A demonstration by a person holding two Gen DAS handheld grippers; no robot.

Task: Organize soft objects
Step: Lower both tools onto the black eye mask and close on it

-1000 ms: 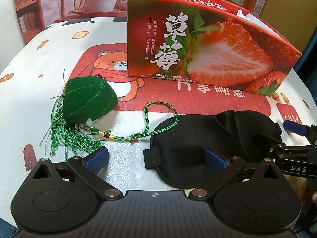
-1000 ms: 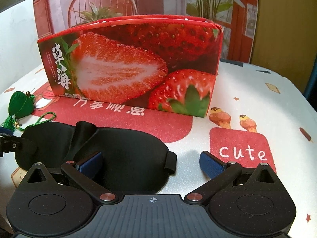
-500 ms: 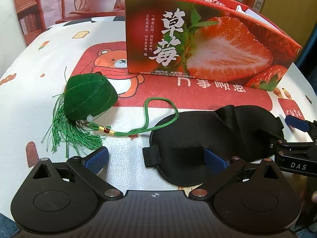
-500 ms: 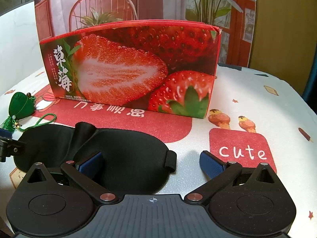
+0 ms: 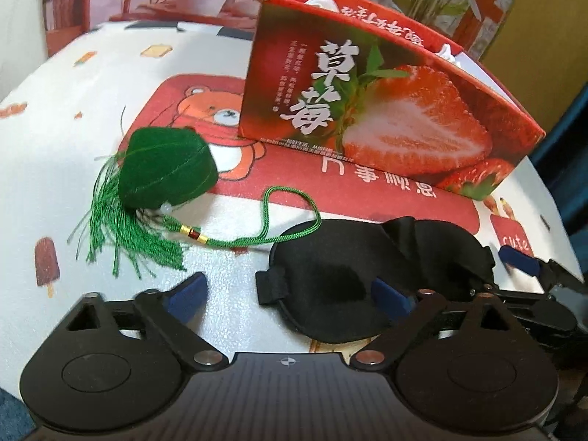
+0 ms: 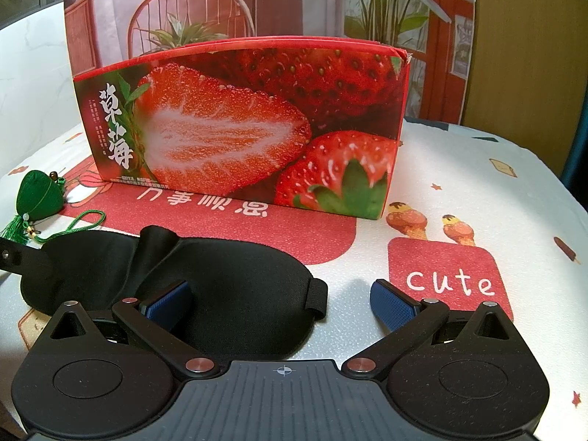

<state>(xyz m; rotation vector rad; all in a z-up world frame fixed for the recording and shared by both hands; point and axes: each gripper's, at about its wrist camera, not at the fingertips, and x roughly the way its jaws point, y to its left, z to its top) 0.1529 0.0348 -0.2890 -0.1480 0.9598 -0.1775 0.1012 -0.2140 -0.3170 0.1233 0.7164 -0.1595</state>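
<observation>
We see the table [image 6: 477, 183] under a white cloth printed with cartoons and a red panel. On it stands the strawberry box [image 6: 257, 128], open at the top, with something white showing inside from the left wrist view [image 5: 367, 92]. In front of the box lies the black eye mask [image 6: 228, 279], flat on the cloth, its strap tab at each end [image 5: 330, 275]. To its left sits the green sachet [image 5: 165, 169] with a tassel and a looped cord [image 5: 290, 217]; the loop touches the mask's edge.

Our left gripper [image 5: 290, 294] has its jaws spread wide, the right finger over the mask's left end, the left finger over bare cloth. Our right gripper [image 6: 283, 301] is likewise spread apart, its left finger over the mask's right half, its right finger near the "cute" patch [image 6: 448, 279].
</observation>
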